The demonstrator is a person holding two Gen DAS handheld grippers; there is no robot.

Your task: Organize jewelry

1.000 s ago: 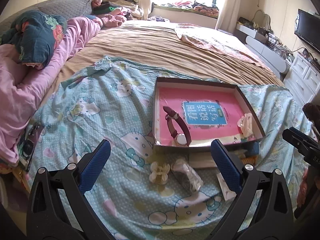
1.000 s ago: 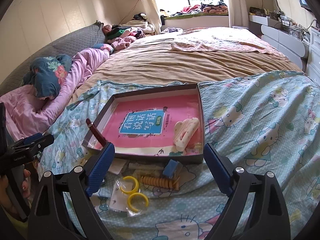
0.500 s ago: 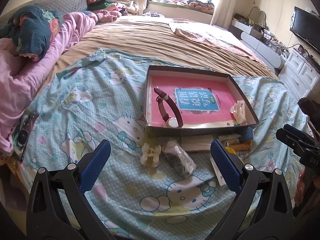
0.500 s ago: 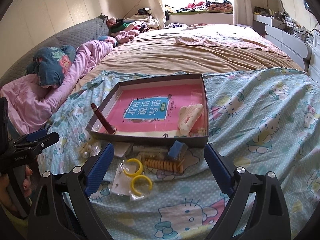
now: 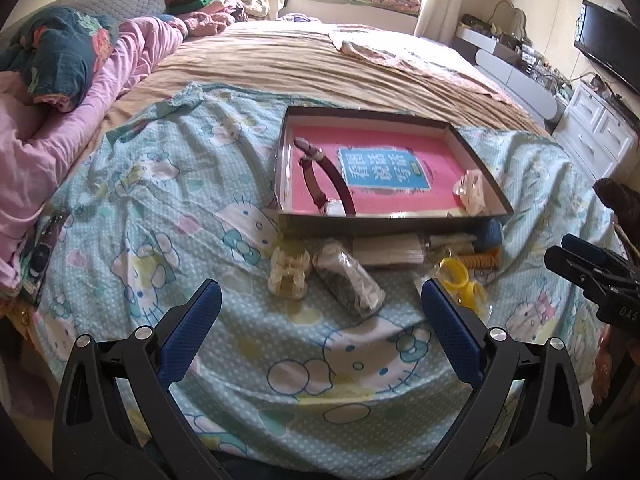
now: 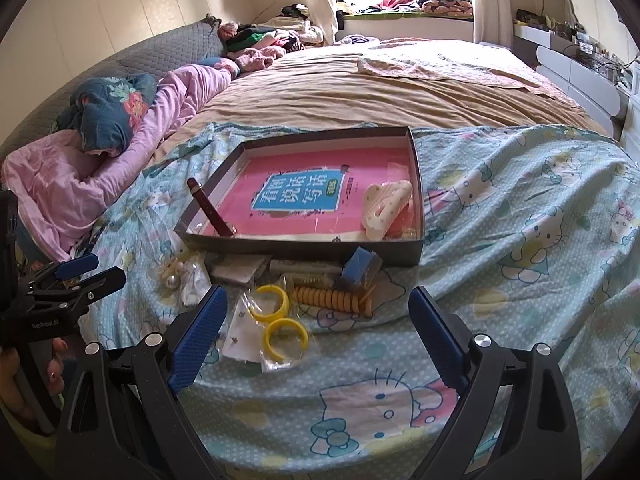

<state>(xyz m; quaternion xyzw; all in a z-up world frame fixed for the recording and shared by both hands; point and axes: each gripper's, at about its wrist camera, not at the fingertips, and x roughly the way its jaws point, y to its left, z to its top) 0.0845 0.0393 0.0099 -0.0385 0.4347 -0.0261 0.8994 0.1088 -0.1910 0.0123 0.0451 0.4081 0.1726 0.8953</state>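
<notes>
Bed sheet (image 5: 120,216) below; left gripper (image 5: 320,316) and right gripper (image 6: 318,320) spread wide, empty.

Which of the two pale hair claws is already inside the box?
The cream hair claw at the box's right side, lying on the pink lining. The other claw sits outside on the blanket, before the box's front wall.

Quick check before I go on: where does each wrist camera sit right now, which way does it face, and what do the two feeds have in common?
Left wrist: sits behind the open left gripper, looking across the bed at the hair claw and clear packet; the right gripper shows at its right edge.
Right wrist: sits behind the open right gripper, looking at the yellow bangles; the left gripper and a hand show at its left edge.
Shared: the box tray, its watch, the cartoon blanket.
</notes>
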